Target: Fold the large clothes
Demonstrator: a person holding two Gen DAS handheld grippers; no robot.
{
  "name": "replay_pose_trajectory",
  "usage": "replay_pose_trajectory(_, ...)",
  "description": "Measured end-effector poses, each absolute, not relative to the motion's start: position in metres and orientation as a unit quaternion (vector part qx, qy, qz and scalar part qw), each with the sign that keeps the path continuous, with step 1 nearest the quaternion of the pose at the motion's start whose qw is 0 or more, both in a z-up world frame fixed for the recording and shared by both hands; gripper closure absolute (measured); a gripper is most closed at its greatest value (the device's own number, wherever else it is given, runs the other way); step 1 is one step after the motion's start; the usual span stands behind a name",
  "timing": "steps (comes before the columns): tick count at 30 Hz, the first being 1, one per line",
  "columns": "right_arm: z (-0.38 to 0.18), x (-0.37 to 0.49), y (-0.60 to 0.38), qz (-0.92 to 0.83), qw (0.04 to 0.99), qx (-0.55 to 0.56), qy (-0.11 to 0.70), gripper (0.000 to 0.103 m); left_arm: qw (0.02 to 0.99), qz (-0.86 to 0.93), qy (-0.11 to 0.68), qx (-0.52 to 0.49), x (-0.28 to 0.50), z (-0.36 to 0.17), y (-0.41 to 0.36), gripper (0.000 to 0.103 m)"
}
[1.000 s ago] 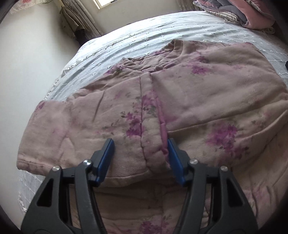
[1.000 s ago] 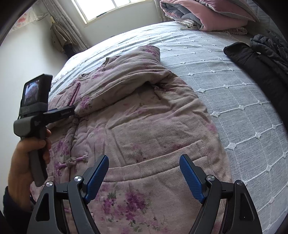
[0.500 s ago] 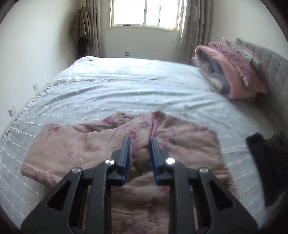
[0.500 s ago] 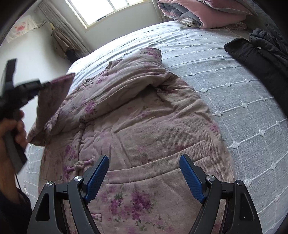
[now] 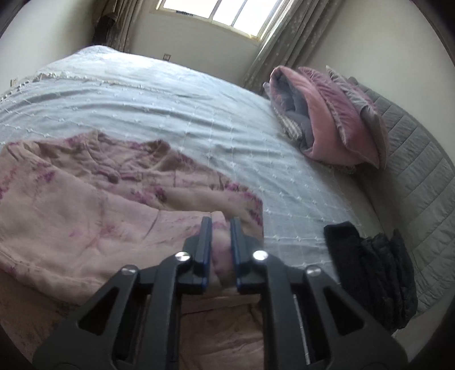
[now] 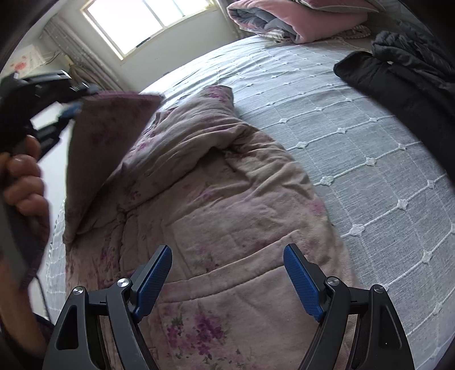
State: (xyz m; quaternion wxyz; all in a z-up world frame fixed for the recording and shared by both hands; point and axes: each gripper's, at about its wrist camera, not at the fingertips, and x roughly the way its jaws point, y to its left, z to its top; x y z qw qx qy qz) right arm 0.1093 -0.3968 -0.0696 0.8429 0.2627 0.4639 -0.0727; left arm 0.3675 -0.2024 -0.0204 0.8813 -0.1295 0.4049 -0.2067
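Note:
A pink padded jacket with purple flowers [image 6: 233, 199] lies spread on the pale blue bedspread [image 6: 369, 148]. My left gripper [image 5: 221, 224] is shut on a fold of the jacket's left side [image 5: 221, 250] and holds it lifted above the bed. In the right wrist view that gripper [image 6: 71, 109] is at the upper left with the raised flap [image 6: 108, 136] hanging from it. My right gripper [image 6: 227, 273] is open and empty, low over the jacket's hem and pocket. The jacket's body also shows in the left wrist view [image 5: 85, 205].
A black garment [image 6: 398, 74] lies on the bed to the right, also in the left wrist view [image 5: 372, 267]. Folded pink and grey quilts [image 5: 321, 122] sit by the headboard. A window [image 6: 148, 22] and curtains are behind the bed.
My left gripper closed on the jacket's left side, lifted it and swung it to the right over the body. The right gripper has stayed open in place.

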Motion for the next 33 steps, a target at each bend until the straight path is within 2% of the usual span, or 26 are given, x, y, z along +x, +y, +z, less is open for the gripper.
replay_pose_trajectory(5,-0.067,0.107,-0.403,-0.073,0.843,0.272,0.458,0.021,0.843,-0.212,0.472,-0.145,0.372,-0.086,-0.209,0.094)
replay_pose_trajectory(10,-0.068,0.107,-0.403,-0.07,0.843,0.275,0.458,0.021,0.834,-0.215,0.482,-0.161,0.369,-0.085,-0.202,0.093)
replay_pose_trajectory(12,-0.068,0.107,-0.404,-0.073,0.842,0.276,0.458,0.021,0.838,-0.207,0.481,-0.155,0.366,-0.074,-0.202,0.082)
replay_pose_trajectory(14,-0.068,0.107,-0.404,-0.073,0.842,0.277,0.457,0.021,0.847,-0.2,0.475,-0.127,0.364,-0.066,-0.208,0.053)
replay_pose_trajectory(16,-0.067,0.107,-0.403,-0.072,0.843,0.276,0.456,0.021,0.858,-0.188,0.471,-0.082,0.363,-0.062,-0.221,0.037)
replay_pose_trajectory(17,-0.067,0.107,-0.402,-0.071,0.843,0.275,0.457,0.021,0.863,-0.177,0.471,-0.052,0.364,-0.062,-0.231,0.036)
replay_pose_trajectory(20,-0.068,0.107,-0.402,-0.07,0.843,0.274,0.457,0.021,0.856,-0.155,0.493,0.002,0.372,-0.076,-0.249,0.037)
replay_pose_trajectory(21,-0.068,0.107,-0.403,-0.07,0.843,0.275,0.458,0.021,0.856,-0.146,0.495,0.018,0.374,-0.081,-0.253,0.04)
replay_pose_trajectory(23,-0.07,0.107,-0.403,-0.067,0.841,0.277,0.459,0.021,0.863,-0.14,0.484,0.041,0.377,-0.082,-0.258,0.075)
replay_pose_trajectory(24,-0.07,0.107,-0.403,-0.066,0.841,0.277,0.46,0.021,0.864,-0.144,0.481,0.032,0.377,-0.079,-0.255,0.081)
replay_pose_trajectory(27,-0.07,0.108,-0.405,-0.069,0.841,0.275,0.461,0.021,0.88,-0.138,0.455,-0.024,0.38,-0.055,-0.24,0.085)
replay_pose_trajectory(30,-0.071,0.106,-0.409,-0.075,0.839,0.281,0.459,0.021,0.913,-0.131,0.383,-0.054,0.374,-0.018,-0.23,0.085)
replay_pose_trajectory(33,-0.067,0.103,-0.415,-0.092,0.842,0.278,0.452,0.021,0.91,-0.135,0.392,-0.034,0.382,-0.021,-0.242,0.085)
